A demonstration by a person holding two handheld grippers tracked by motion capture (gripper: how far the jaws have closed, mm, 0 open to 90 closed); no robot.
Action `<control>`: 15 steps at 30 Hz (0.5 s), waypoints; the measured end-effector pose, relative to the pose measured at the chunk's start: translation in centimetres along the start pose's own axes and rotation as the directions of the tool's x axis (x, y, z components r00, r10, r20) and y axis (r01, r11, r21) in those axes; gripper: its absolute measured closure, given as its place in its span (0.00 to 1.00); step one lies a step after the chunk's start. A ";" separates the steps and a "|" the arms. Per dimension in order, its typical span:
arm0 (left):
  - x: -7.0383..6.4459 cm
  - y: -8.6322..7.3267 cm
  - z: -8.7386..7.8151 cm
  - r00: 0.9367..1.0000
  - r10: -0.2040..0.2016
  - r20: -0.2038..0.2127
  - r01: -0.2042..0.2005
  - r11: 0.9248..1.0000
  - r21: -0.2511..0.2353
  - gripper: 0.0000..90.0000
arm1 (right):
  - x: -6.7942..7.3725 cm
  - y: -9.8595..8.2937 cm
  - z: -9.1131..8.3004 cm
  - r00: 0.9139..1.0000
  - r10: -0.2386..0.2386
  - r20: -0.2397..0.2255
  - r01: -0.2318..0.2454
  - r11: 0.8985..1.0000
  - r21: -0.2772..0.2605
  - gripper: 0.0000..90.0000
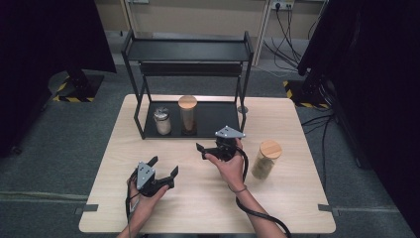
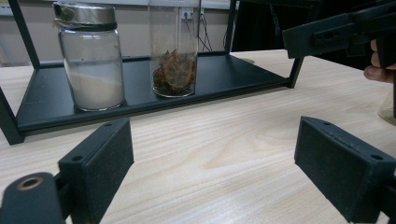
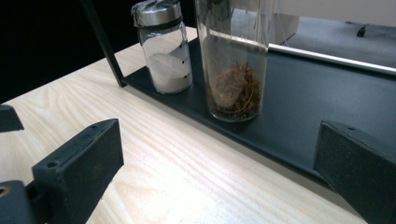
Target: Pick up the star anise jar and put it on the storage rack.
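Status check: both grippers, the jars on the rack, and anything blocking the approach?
Left gripper open, empty, low over the table. Right gripper open, empty, facing the tall jar on the rack tray. Metal-lidded jar beside it. Path clear.

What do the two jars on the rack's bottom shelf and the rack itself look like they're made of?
Short jar: clear glass, see-through, with a shiny metal-looking lid. Tall jar: clear glass; its lid looks like pale wood. Rack: thin black frame, probably matte-painted metal.

On the rack's bottom shelf (image 1: 218,119) the short jar (image 1: 162,121) stands left of the tall jar (image 1: 187,115) (just beside it); a third jar (image 1: 266,159) sits on the table (image 1: 292,208), right of the rack and nearer the person.
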State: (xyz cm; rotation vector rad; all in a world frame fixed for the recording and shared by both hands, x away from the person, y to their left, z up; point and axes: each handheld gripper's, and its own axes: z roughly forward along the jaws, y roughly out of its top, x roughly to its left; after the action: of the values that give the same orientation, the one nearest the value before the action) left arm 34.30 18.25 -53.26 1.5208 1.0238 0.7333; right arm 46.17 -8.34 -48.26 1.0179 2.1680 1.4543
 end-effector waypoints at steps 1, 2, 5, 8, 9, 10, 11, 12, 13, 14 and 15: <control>0.0 0.0 0.0 1.000 0.000 0.000 0.000 1.000 0.000 0.12 | 0.0 -0.1 -0.1 1.000 0.000 -0.001 0.000 1.000 0.001 0.02; 0.0 0.0 0.0 1.000 0.000 -0.001 0.000 1.000 0.000 0.12 | 0.0 -0.1 -0.2 1.000 0.003 -0.002 -0.003 1.000 0.000 0.02; 0.0 0.0 0.0 1.000 0.001 -0.001 -0.001 1.000 0.000 0.12 | 0.0 -0.4 -0.5 1.000 0.006 -0.003 -0.006 1.000 -0.002 0.02; 0.0 0.0 0.0 1.000 0.000 -0.002 0.000 1.000 0.000 0.12 | 0.0 -0.6 -0.7 1.000 0.007 -0.005 -0.007 1.000 0.000 0.02; 0.0 0.0 0.0 1.000 0.000 -0.002 0.000 1.000 0.000 0.12 | -0.1 -0.7 -0.8 1.000 0.007 -0.005 -0.007 1.000 0.002 0.02; 0.0 0.0 0.0 1.000 0.000 -0.002 0.000 1.000 0.000 0.12 | -0.1 -0.8 -0.9 1.000 0.008 -0.006 -0.008 1.000 0.003 0.02; 0.0 0.0 0.0 1.000 0.000 -0.002 0.000 1.000 0.000 0.12 | -0.1 -0.9 -0.9 1.000 0.008 -0.006 -0.008 1.000 0.005 0.02; 0.0 0.0 0.0 1.000 -0.001 -0.002 0.001 1.000 0.000 0.12 | -0.1 -0.9 -1.0 1.000 0.009 -0.006 -0.009 1.000 0.006 0.02; 0.0 0.0 0.0 1.000 -0.001 -0.002 0.001 1.000 0.000 0.12 | -0.2 -1.0 -1.1 1.000 0.009 -0.006 -0.009 1.000 0.005 0.02; 0.0 0.0 0.0 1.000 -0.001 -0.002 0.001 1.000 0.000 0.12 | -0.2 -1.1 -1.2 1.000 0.011 -0.008 -0.011 1.000 0.007 0.02; 0.0 0.0 0.0 1.000 -0.001 -0.002 0.001 1.000 0.000 0.12 | -0.2 -1.2 -1.2 1.000 0.013 -0.010 -0.013 1.000 0.008 0.02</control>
State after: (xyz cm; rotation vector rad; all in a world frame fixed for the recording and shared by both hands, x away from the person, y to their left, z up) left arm 34.30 18.25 -53.26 1.5195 1.0258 0.7340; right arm 45.07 -9.55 -48.83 1.0318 2.1793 1.4606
